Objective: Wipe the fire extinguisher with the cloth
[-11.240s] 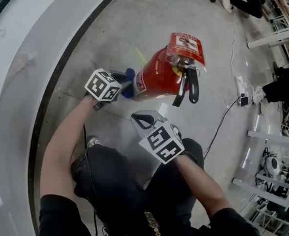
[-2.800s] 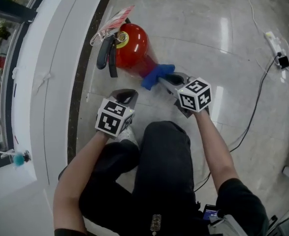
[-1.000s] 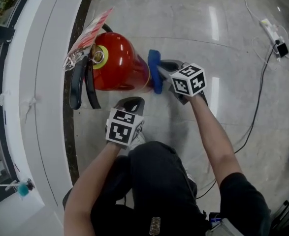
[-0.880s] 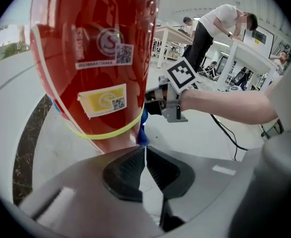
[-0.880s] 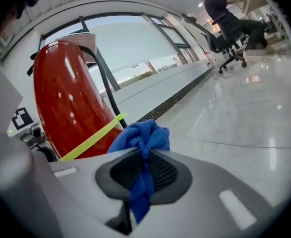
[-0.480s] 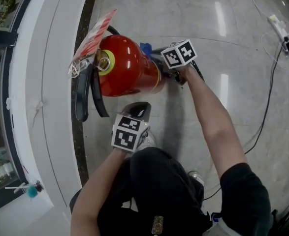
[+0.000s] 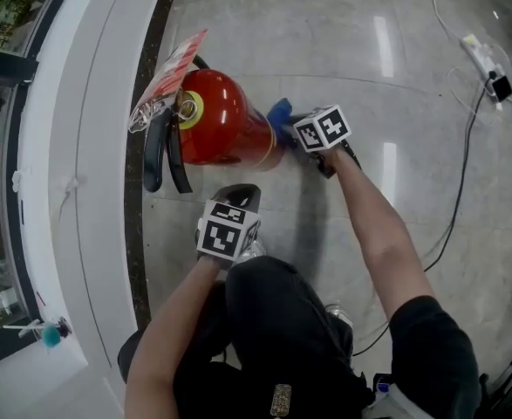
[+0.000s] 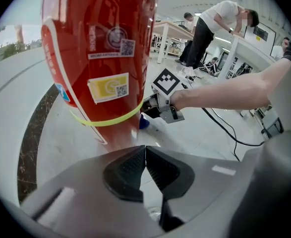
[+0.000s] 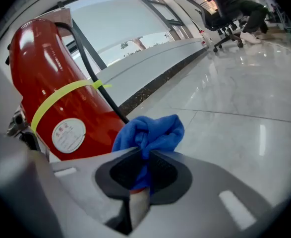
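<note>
- Since half a second ago, right gripper is dropping lower along the fire extinguisher, likely a downward wiping stroke.
- Fire extinguisher is standing on the floor, leftmost.
- Left gripper is sitting clenched and empty just beside the cylinder, keeping clear.
- Blue cloth is bunching from the right gripper's pinching jaws, seemingly touching the red wall.

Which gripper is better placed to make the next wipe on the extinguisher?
Right. The right gripper is shut on the blue cloth, close beside the lower side of the fire extinguisher. The left gripper is shut with nothing between its jaws and sits short of the red body.
</note>
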`<move>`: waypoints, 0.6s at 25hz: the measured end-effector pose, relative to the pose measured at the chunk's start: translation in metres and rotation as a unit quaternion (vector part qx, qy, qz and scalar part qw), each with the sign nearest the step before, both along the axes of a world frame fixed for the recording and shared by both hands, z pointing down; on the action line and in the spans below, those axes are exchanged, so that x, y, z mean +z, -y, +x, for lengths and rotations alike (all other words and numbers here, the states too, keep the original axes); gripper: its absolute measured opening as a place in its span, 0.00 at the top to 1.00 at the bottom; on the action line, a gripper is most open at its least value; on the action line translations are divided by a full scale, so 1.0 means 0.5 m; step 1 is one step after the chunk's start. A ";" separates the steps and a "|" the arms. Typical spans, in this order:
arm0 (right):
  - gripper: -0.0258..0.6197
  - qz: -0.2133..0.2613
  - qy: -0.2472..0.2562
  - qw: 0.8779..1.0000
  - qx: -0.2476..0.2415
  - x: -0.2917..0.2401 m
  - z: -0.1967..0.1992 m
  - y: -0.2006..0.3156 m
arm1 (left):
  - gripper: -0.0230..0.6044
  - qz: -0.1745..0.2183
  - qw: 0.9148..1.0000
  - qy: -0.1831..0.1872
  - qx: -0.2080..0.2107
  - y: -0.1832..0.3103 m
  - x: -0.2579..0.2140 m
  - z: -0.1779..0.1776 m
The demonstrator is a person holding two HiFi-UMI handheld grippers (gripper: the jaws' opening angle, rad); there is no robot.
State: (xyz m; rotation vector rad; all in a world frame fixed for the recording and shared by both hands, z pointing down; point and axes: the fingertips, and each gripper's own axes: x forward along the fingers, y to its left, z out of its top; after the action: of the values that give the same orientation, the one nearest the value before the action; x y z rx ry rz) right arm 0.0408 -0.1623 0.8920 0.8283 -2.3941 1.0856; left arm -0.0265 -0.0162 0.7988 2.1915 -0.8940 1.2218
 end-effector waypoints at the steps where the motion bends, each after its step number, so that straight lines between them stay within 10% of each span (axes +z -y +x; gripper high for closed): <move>1: 0.89 0.004 -0.005 1.000 -0.002 -0.002 0.004 -0.014 | 0.95 0.001 1.000 0.002 0.002 -0.002 -0.001 0.000; 15: 0.91 -0.028 -0.043 0.995 -0.079 0.044 -0.039 -0.224 | 0.95 0.007 0.998 0.004 -0.059 -0.008 -0.004 -0.044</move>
State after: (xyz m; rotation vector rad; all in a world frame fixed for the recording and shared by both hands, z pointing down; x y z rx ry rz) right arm 0.0213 -0.0504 0.9141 0.6406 -2.3024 1.0282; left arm -0.0483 -0.0124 0.7969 2.1146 -1.0229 1.1722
